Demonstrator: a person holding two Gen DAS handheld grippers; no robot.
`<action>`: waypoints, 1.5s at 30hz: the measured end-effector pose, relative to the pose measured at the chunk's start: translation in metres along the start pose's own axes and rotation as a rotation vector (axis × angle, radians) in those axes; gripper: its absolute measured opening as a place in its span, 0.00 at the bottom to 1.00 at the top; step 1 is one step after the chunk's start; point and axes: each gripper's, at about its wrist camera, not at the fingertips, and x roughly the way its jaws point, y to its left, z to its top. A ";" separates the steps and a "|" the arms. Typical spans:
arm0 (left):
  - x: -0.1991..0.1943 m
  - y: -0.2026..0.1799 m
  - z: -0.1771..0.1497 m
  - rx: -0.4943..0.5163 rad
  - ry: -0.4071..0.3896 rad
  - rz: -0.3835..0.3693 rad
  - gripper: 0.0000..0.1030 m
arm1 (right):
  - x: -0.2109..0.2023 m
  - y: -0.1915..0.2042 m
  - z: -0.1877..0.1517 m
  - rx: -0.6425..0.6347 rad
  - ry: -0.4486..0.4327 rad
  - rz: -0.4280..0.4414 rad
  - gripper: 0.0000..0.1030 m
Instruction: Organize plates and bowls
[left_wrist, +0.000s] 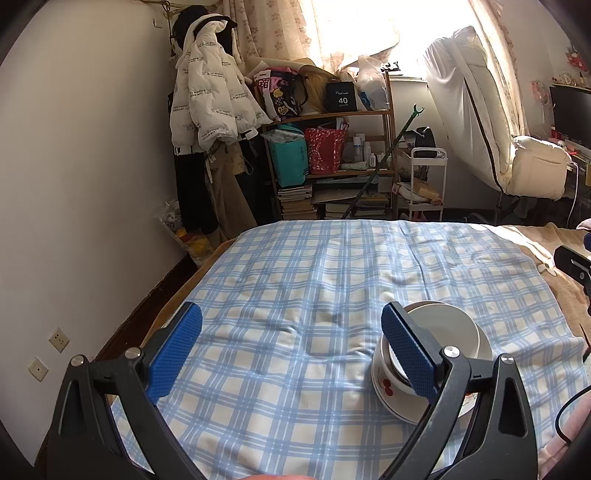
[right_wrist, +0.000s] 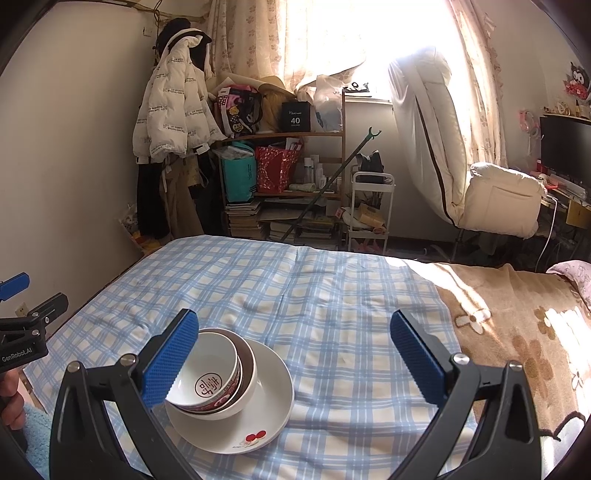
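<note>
Tongs (right_wrist: 293, 354) wide apart; two bowls (right_wrist: 218, 373), perhaps three, nested on cherry-print plate (right_wrist: 266, 413).

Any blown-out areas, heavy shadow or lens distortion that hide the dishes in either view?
Left wrist view: window blown out, stacked bowls partly hidden by a finger. Right wrist view: same window glare, sun patch on the brown blanket; bowls and plate evenly lit and sharp. Both bend straight lines at the edges.

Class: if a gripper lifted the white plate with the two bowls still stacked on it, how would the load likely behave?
The white cherry-print plate looks glazed, so probably slippery. The tilted inner red-patterned bowl nested in the outer brown-lined white bowl might slide. All look ceramic, probably fragile, and the checked cloth looks soft.
</note>
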 end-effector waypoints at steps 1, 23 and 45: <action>0.000 0.001 0.000 0.000 0.001 0.003 0.94 | 0.000 0.000 0.000 0.000 0.000 0.000 1.00; -0.001 0.005 0.002 0.011 -0.005 0.020 0.94 | 0.000 0.000 0.000 -0.003 0.001 0.000 1.00; -0.001 0.007 0.002 0.013 -0.003 0.014 0.94 | 0.001 -0.001 0.002 -0.006 0.003 0.002 1.00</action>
